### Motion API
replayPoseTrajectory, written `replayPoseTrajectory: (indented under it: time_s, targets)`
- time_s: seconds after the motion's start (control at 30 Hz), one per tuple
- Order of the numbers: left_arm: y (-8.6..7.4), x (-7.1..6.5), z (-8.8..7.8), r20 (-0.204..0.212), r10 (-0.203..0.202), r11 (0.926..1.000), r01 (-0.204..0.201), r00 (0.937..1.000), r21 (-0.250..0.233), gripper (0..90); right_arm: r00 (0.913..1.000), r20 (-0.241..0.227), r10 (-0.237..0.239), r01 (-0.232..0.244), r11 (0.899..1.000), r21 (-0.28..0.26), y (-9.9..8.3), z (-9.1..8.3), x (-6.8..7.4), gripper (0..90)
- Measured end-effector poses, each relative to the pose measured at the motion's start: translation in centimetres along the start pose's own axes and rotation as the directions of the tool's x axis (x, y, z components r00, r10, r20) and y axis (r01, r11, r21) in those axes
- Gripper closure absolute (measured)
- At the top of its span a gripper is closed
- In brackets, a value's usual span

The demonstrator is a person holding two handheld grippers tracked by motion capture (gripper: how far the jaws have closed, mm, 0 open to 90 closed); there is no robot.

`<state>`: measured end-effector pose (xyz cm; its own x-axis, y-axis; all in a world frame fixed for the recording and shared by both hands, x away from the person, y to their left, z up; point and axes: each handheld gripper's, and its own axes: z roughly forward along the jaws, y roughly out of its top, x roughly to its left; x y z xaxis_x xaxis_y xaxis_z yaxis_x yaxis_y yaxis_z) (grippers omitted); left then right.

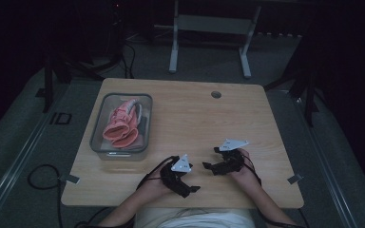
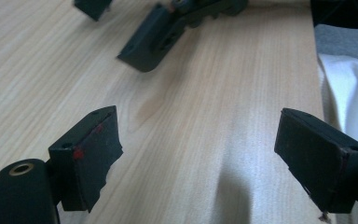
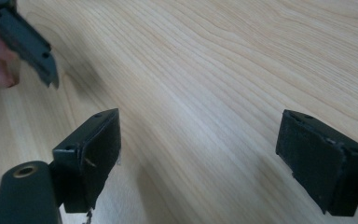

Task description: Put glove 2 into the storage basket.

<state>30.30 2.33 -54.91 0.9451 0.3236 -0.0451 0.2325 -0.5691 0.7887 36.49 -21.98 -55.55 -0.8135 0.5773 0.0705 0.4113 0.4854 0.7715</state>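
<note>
High view has both tools, left tool (image 1: 184, 176) and right tool (image 1: 218, 164), spread wide and empty low over the bench (image 1: 195, 114), with the pink cloth (image 1: 121, 124) in its clear bin (image 1: 98, 127) lying forward-left, nearer the left.

Pink folded cloth (image 1: 121, 124) heaped in clear bin (image 1: 96, 127) at table's left side

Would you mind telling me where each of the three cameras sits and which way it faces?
High view: above the person's side, looking forward and down on the table and tray; both forearms, left gripper and right gripper show.
Left gripper view: on the left gripper, looking along its wide-apart jaws over bare wood towards the right gripper.
Right gripper view: on the right gripper, looking along its wide-apart jaws over wood.
Shared: both gripper views show the same tabletop and the other gripper's jaw.
</note>
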Motion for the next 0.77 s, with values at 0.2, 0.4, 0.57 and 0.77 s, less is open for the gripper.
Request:
replayPoseTrajectory:
  time_s: [0.2,0.4,0.57,0.77]
  targets:
    - [-0.34,-0.22,-0.21,-0.014,0.021,0.9997,-0.021,0.9997,-0.008,13.8,0.9999,0.011,-0.012,0.012,1.000,-0.020,-0.82,-0.93,0.23,14.0]
    - [-0.55,-0.17,-0.46,-0.012,0.019,0.9997,-0.019,0.9997,-0.018,13.8,0.9991,0.020,-0.038,0.039,0.999,-0.036,-0.87,-0.93,0.40,14.0]
    - [-0.61,0.01,-0.60,-0.014,0.007,0.9996,-0.007,0.9999,-0.029,13.8,0.9982,0.031,-0.052,0.053,0.998,-0.035,-0.88,-0.85,0.42,14.1]
    - [-0.61,-0.01,-0.58,-0.015,0.010,0.9996,-0.011,0.9998,-0.026,13.8,0.9979,0.039,-0.052,0.053,0.998,-0.037,-0.89,-0.88,0.32,14.0]
